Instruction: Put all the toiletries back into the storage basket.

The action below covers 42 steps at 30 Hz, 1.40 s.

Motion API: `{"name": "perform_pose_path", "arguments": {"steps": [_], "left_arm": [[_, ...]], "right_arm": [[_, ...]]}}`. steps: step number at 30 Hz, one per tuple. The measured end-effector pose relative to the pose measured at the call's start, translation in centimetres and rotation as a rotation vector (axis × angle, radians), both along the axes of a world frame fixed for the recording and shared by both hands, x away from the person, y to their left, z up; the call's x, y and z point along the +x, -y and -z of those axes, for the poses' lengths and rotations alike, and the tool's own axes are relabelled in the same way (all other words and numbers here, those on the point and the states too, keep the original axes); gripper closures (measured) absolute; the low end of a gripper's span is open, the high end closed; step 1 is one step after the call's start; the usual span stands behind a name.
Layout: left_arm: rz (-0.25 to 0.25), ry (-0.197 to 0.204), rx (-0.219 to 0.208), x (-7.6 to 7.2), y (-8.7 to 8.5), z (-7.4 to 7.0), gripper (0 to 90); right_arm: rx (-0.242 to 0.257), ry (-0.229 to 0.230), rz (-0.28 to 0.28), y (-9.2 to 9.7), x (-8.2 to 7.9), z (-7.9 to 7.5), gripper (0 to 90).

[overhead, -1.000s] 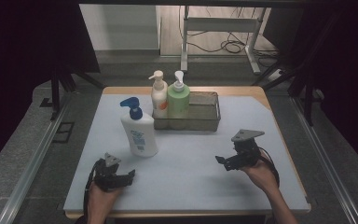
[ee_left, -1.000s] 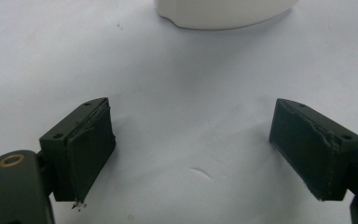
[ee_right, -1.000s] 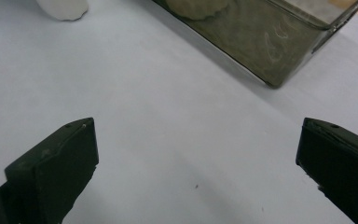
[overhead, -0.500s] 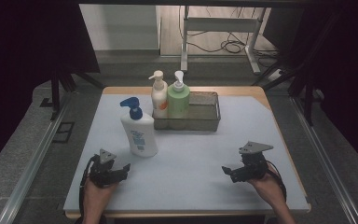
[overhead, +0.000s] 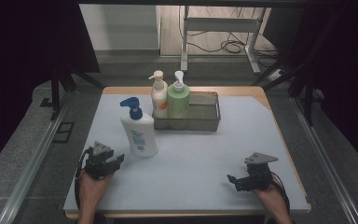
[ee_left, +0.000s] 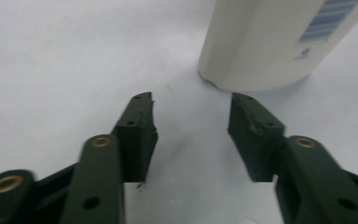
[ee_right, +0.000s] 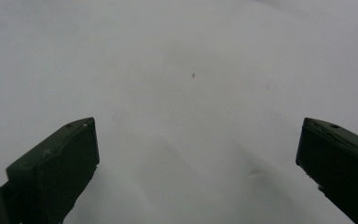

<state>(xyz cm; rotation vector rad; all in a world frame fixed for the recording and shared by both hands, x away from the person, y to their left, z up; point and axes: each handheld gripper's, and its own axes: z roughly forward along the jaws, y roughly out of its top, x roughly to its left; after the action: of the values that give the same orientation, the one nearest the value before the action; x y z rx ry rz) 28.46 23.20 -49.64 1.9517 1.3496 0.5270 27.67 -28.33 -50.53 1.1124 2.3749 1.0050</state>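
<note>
Dim room, grey floor (overhead: 37, 154), pale wall (overhead: 121, 28), metal frame (overhead: 223, 25), floor cables (overhead: 223, 46)

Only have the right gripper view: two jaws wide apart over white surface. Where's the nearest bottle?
Observer: High view: a white bottle with blue pump stands by the left gripper, far from the right gripper.
Operator: Left jaws on it?
Observer: No. Left gripper view: jaws have just been closing, nothing between them; the bottle's base sits ahead, untouched.
Operator: Other bottles?
Observer: Two pump bottles, cream and green, stand in the metal basket's left end.
</note>
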Motion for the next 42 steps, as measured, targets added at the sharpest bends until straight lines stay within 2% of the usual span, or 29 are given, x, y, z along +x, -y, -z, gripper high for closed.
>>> {"name": "perform_pose_path", "arguments": {"steps": [8,12,14,19,25,30,32,37,42], "left_arm": [[0.016,-0.002,-0.016,1.8,-0.2,-0.2,75.1],[0.033,-0.003,-0.027,2.8,0.1,-0.1,85.0],[0.035,-0.005,-0.015,3.4,0.3,0.0,88.8],[0.037,-0.003,-0.015,4.6,0.6,0.2,89.2],[0.050,0.009,-0.040,6.2,1.1,0.6,89.3],[0.071,0.005,-0.067,7.1,1.4,1.1,89.3],[0.069,0.003,-0.073,7.2,1.4,1.2,89.4],[0.055,-0.002,-0.121,6.9,1.1,1.5,89.4],[0.072,-0.012,-0.139,6.6,1.3,1.8,89.4]], "right_arm": [[0.012,-0.030,0.012,0.5,-0.3,1.2,0.0],[-0.002,-0.048,0.011,0.4,-0.2,1.5,0.0],[-0.008,-0.046,0.012,0.4,-0.2,1.5,0.0],[-0.025,-0.039,0.011,0.2,-0.3,1.6,0.0],[-0.024,-0.038,0.011,0.2,-0.3,1.6,0.0],[-0.024,-0.037,0.012,0.2,-0.3,1.6,0.0],[-0.024,-0.037,0.012,0.2,-0.3,1.6,0.0],[-0.024,-0.037,0.012,0.2,-0.3,1.6,0.0],[-0.023,-0.037,0.012,0.2,-0.3,1.7,0.0]]}}
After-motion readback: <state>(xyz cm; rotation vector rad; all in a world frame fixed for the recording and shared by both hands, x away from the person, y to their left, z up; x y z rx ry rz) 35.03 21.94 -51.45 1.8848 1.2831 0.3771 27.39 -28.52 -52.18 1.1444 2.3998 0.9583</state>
